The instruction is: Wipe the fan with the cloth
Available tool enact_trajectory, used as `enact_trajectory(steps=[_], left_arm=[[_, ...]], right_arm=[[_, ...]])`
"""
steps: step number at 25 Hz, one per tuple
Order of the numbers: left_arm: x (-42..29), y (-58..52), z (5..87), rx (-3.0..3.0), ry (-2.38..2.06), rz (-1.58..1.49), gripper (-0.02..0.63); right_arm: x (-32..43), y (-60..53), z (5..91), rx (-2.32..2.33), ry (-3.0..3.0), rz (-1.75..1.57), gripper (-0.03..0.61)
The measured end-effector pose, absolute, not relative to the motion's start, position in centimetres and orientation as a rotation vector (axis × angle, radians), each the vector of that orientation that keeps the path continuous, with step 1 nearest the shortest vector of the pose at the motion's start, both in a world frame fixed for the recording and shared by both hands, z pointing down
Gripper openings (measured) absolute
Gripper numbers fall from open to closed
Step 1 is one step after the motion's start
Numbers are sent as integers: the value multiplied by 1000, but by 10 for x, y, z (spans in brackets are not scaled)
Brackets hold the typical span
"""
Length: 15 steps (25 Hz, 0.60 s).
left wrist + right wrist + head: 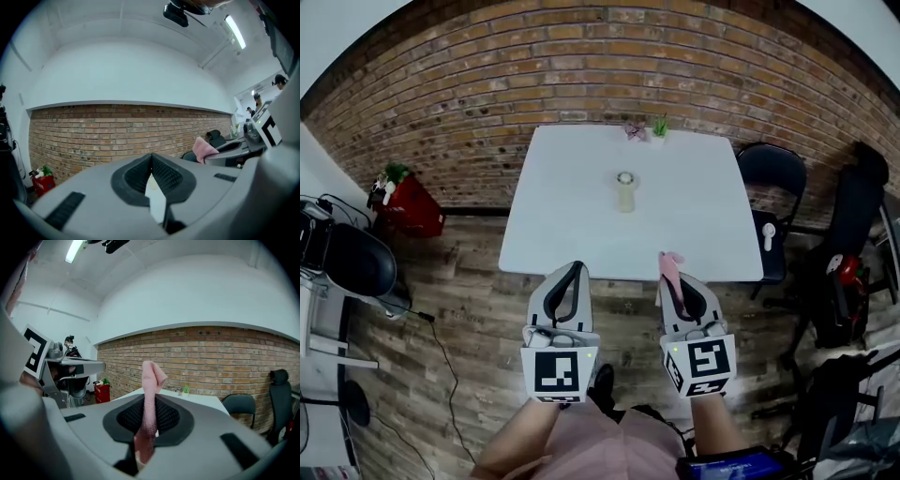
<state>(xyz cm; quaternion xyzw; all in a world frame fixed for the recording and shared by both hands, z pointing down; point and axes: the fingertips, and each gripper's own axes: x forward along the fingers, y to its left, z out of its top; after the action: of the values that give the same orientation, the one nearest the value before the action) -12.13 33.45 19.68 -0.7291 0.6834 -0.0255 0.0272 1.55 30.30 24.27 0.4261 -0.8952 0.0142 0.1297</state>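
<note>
Lowest in frame, the left gripper (577, 270) is closed on nothing and the right gripper (675, 283) pinches the pink cloth (668, 263); best reach the white table (703, 230), steadying the small upright fan (625, 191) at frame centre before wiping.

place: office | cues: brick wall (581, 75); white table (572, 225); office chairs (773, 172)

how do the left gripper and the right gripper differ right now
The left gripper's jaws are shut on nothing; the right gripper's jaws are shut on the pink cloth, which sticks up past their tips. In the head view the left gripper sits left of the fan, the right gripper right of it. Both are grey, carry a marker cube and point toward the white table.
</note>
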Motion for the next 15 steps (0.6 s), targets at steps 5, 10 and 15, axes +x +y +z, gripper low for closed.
enact_trajectory(steps=[5, 10, 15], left_arm=[[-130, 307, 203, -2307, 2083, -75, 11], [-131, 285, 223, -2374, 2082, -121, 11], [-128, 257, 235, -2390, 2084, -163, 11]], right_arm=[[7, 278, 239, 1282, -2578, 30, 40], [8, 260, 247, 1305, -2544, 52, 40], [13, 232, 253, 1319, -2535, 77, 40]])
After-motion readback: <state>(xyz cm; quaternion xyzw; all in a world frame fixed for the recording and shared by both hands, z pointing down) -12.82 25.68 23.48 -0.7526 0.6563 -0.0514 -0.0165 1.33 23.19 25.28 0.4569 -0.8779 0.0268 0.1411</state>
